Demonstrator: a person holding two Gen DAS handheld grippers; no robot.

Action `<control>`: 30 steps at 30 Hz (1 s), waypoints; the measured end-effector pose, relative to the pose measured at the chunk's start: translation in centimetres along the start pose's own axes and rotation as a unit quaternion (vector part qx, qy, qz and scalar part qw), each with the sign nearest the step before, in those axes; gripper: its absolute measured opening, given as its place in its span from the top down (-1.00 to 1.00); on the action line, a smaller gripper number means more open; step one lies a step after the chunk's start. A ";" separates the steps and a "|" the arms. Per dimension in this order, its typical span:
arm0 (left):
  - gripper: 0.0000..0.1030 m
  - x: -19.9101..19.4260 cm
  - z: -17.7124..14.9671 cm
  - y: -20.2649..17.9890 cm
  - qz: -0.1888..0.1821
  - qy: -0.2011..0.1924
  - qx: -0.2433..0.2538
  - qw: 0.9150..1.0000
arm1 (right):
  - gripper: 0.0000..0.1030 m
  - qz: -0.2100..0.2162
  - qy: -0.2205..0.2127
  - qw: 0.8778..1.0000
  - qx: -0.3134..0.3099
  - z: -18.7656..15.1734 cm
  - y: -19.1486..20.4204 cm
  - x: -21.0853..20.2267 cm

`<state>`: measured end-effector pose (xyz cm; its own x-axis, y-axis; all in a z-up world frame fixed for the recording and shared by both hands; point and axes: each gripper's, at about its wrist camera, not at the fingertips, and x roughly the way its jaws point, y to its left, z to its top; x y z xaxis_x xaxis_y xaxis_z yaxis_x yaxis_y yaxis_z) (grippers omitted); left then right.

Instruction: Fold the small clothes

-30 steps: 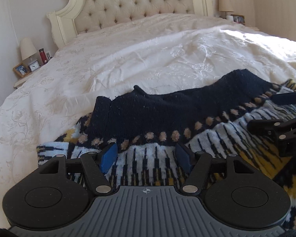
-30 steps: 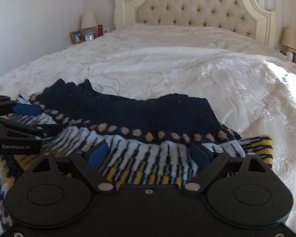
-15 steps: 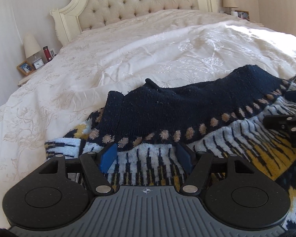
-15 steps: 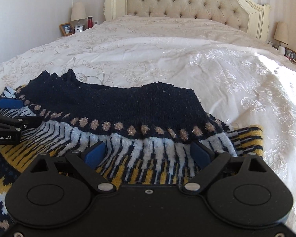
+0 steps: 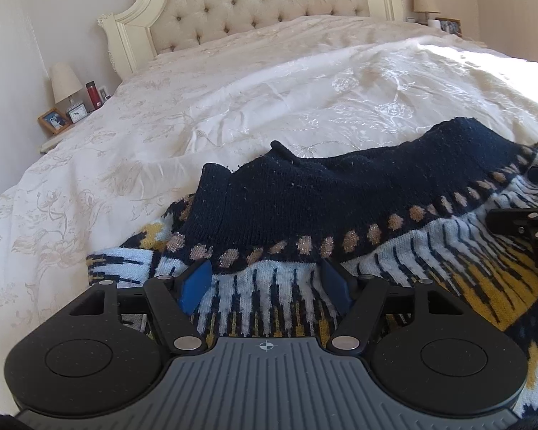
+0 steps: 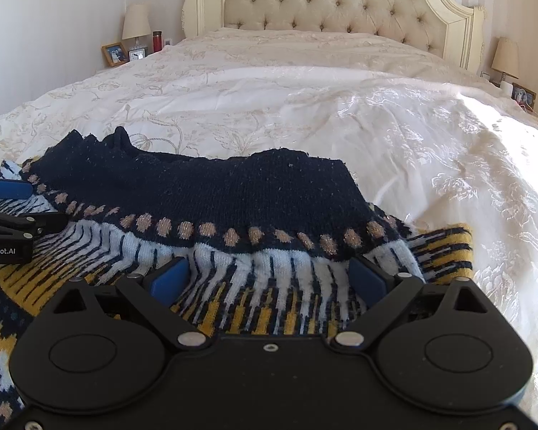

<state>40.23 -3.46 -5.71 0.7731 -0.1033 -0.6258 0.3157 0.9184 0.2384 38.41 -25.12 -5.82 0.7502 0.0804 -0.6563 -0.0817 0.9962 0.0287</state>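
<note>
Left wrist: bed (image 5: 305, 82) headboard rises higher than before; left hand-held gripper (image 5: 265, 283) gapes wide over sweater (image 5: 340, 193), gripping nothing | Right wrist: right hand-held gripper (image 6: 269, 279) equally wide, empty, above the sweater (image 6: 215, 193) lying on the bed (image 6: 305, 89).

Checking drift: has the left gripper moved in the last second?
Yes. In its own view the headboard has shifted right and the sweater sits lower, so the left gripper, jaws open, swung left and advanced.
</note>
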 end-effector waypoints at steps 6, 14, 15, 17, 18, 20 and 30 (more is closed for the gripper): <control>-0.30 -0.2 0.2 0.1 0.000 0.003 -0.007 1.000 | -0.84 0.000 -0.001 1.000 0.002 0.0 0.0 0.0; -0.29 -2.2 2.2 0.8 -0.018 0.034 -0.089 0.995 | -0.87 0.057 -0.028 0.994 0.089 1.4 -3.0 -2.6; -0.29 -2.7 2.4 0.9 -0.029 0.031 -0.098 0.994 | -0.88 0.070 -0.033 0.990 0.114 1.5 -4.0 -3.2; -0.30 -3.5 2.7 0.8 -0.057 0.020 -0.114 0.992 | -0.94 0.085 -0.038 0.983 0.157 1.7 -5.9 -4.2; -0.30 -3.9 2.7 0.7 -0.076 0.016 -0.120 0.990 | -0.96 0.087 -0.038 0.979 0.179 1.8 -7.0 -4.7; -0.30 -4.3 2.9 0.4 -0.104 0.019 -0.128 0.986 | -0.99 0.086 -0.029 0.973 0.213 1.9 -8.6 -5.2; -0.30 -1.9 2.6 -3.2 -0.105 0.088 -0.093 0.986 | -0.99 0.062 0.024 0.962 0.266 0.8 -13.2 -5.1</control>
<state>39.17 -7.15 -3.36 0.5882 -0.2463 -0.7703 0.3393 0.9398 -0.0413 36.21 -38.64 -2.29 0.7247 0.2102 -0.6562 0.1883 0.8556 0.4821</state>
